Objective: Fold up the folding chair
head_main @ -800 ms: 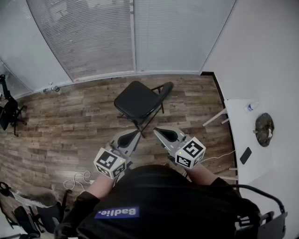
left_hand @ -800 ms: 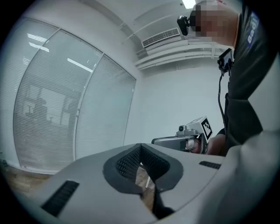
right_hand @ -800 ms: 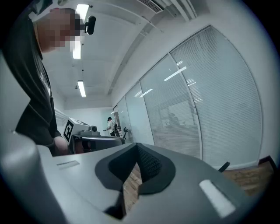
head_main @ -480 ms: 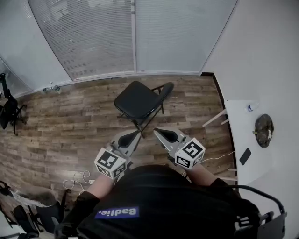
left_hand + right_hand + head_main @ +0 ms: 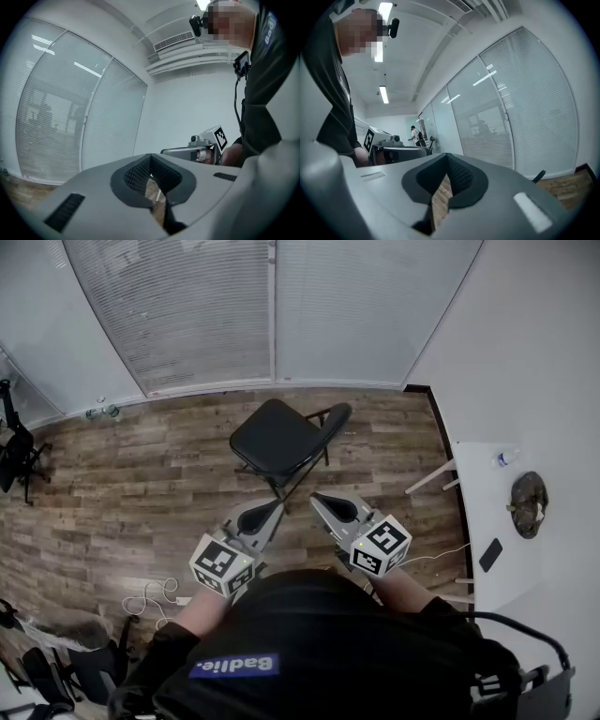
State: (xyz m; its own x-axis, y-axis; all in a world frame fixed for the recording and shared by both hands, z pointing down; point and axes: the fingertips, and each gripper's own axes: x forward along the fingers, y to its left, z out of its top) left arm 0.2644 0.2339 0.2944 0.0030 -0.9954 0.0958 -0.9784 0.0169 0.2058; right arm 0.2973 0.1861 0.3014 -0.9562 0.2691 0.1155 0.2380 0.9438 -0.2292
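**Head view.** The left gripper [image 5: 265,512] and the right gripper [image 5: 323,502] were held side by side, level, above the plank floor [image 5: 141,474]. The jaws of each were seen pressed together, with nothing gripped. The folding chair [image 5: 279,441] was found unfolded on the floor just beyond both grippers, towards the floor's far edge under the slatted blinds [image 5: 187,315], and touched by neither. Its seat was black, padded and squarish, on a thin dark tube frame. The backrest was seen edge-on and the legs were mostly hidden under the seat. A white table [image 5: 487,512] was cut off at the right.

**Left gripper view.** The ribbed dark pads [image 5: 133,173] were seen meeting at their tips. Only a sliver of wood floor was visible in the hollow behind them. The smooth grey shells filled the lower picture. The chair could not be made out.

**Right gripper view.** The pads [image 5: 461,178] were likewise closed on nothing, with floor planks showing through the gap behind them. A dark stub [image 5: 539,176] was noted above the shell's right edge, but what it belonged to could not be told.
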